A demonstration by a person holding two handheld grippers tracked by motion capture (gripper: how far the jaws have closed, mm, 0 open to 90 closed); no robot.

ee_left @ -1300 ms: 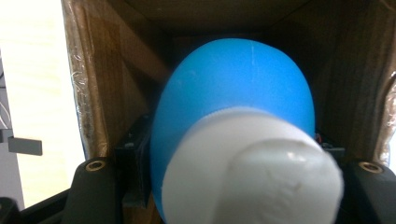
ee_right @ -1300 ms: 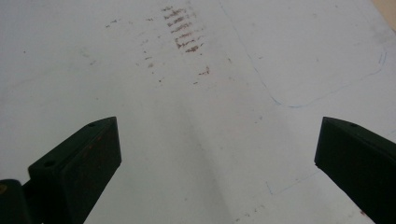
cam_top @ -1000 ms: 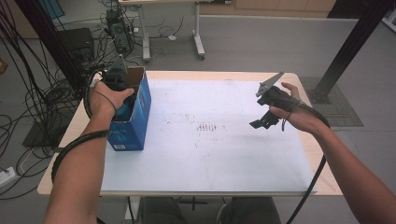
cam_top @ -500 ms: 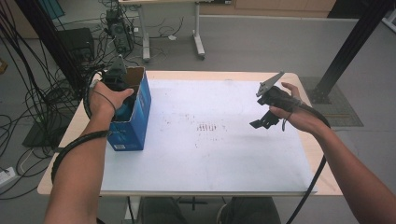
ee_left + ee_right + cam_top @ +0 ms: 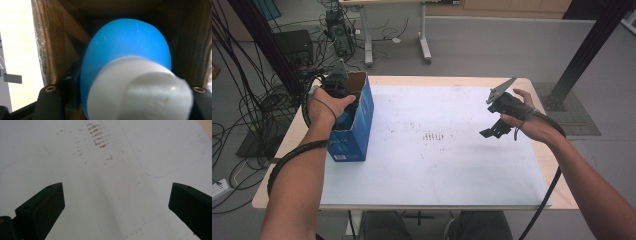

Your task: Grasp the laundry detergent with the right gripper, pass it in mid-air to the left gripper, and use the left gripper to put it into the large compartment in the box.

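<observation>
A white sheet [image 5: 437, 165] is spread over most of the wooden table [image 5: 292, 145], and a cluster of dark scuff marks [image 5: 434, 136] is seen near its centre. At about nine o'clock from those marks, a blue cardboard box [image 5: 357, 125] stands upright with its top open, near the table's left edge. The left gripper [image 5: 343, 102] is lowered into the box's mouth, held by the left hand [image 5: 326, 102]. In the left gripper view, a blue bottle with a white cap [image 5: 130, 80] is clamped between the two black jaws, inside the brown interior of the box. At about three o'clock from the marks, the right gripper [image 5: 493, 131] is held above the sheet by the right hand [image 5: 524, 117]; in the right gripper view its jaws are spread wide apart, with nothing between them but the marked white surface.
</observation>
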